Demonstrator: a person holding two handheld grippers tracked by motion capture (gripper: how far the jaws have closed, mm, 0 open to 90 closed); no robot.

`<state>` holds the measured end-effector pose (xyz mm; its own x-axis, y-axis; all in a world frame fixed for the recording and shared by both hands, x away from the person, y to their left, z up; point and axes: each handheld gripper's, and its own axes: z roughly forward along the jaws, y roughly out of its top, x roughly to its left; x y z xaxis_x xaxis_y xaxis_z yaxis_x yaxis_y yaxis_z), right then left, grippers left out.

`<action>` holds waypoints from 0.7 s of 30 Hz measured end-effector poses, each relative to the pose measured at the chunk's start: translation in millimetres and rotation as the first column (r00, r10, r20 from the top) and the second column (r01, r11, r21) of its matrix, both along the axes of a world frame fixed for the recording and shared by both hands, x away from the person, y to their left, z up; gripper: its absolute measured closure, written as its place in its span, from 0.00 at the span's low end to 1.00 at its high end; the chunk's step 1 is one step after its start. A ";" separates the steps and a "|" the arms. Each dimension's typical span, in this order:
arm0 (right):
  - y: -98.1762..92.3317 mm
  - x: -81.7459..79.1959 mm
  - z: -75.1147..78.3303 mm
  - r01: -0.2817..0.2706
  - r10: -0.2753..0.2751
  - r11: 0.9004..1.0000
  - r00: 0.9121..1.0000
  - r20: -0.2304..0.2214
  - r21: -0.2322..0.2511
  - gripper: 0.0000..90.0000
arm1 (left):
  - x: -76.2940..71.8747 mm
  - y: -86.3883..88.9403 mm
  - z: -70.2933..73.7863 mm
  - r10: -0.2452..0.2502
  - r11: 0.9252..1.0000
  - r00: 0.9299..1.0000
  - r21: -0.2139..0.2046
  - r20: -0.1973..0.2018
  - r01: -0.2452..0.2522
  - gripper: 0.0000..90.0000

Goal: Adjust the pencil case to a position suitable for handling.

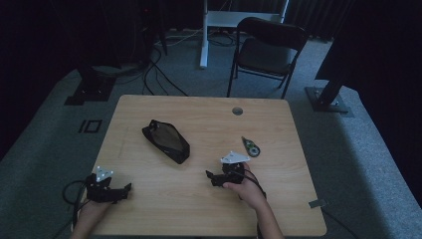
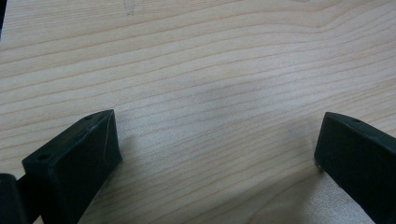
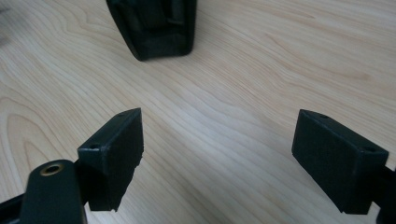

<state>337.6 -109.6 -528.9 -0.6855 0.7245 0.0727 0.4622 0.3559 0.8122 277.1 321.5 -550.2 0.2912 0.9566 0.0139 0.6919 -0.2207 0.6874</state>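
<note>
R gripper [image 1: 215,178] spread wide, empty, aimed at black pouch [image 1: 166,141] lying mid-table [image 1: 199,209]; L gripper [image 1: 125,190] spread too. Pouch prob. light, soft, a bit slick; pinch its near narrow end.

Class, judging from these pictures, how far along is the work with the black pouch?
Nothing looks done: the black pouch lies untouched on the table. In hand: the right gripper, jaws open and empty, points toward it. The left gripper waits open. Gripping the pouch is left.
</note>
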 end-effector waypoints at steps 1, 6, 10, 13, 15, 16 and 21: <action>1.9 0.3 0.0 -0.002 0.002 1.000 1.000 0.000 0.002 0.19 | 0.0 0.0 0.0 0.000 1.000 1.000 0.000 0.000 0.000 0.00; 14.1 2.3 -1.2 -0.023 0.023 1.000 1.000 0.000 -0.002 0.19 | 0.0 0.0 0.0 0.000 1.000 1.000 0.000 0.000 0.000 0.00; 21.6 4.1 -1.9 -0.033 0.033 0.999 0.999 0.000 0.000 0.19 | 0.0 0.0 0.0 0.000 1.000 1.000 0.000 0.000 0.000 0.00; 27.4 5.6 -1.3 -0.041 0.041 0.999 0.999 0.001 0.003 0.19 | 0.0 0.0 0.0 0.000 1.000 1.000 0.000 0.000 0.000 0.00; 30.4 6.4 -0.5 -0.047 0.047 0.999 0.999 0.004 0.005 0.19 | 0.0 0.0 0.0 0.000 1.000 1.000 0.000 0.000 0.000 0.00; 32.4 6.6 -0.1 -0.049 0.049 0.999 0.999 0.003 0.009 0.19 | 0.0 0.0 0.0 0.000 1.000 1.000 0.000 0.000 0.000 0.00; 42.0 9.0 0.3 -0.056 0.055 0.998 0.998 0.007 0.012 0.19 | 0.0 0.0 0.0 0.000 1.000 1.000 0.000 0.000 0.000 0.00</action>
<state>346.6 -67.5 -528.6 -0.7251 0.6844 0.0765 0.4364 0.3707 0.8198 277.1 321.5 -550.2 0.2912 0.9566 0.0137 0.6919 -0.2205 0.6875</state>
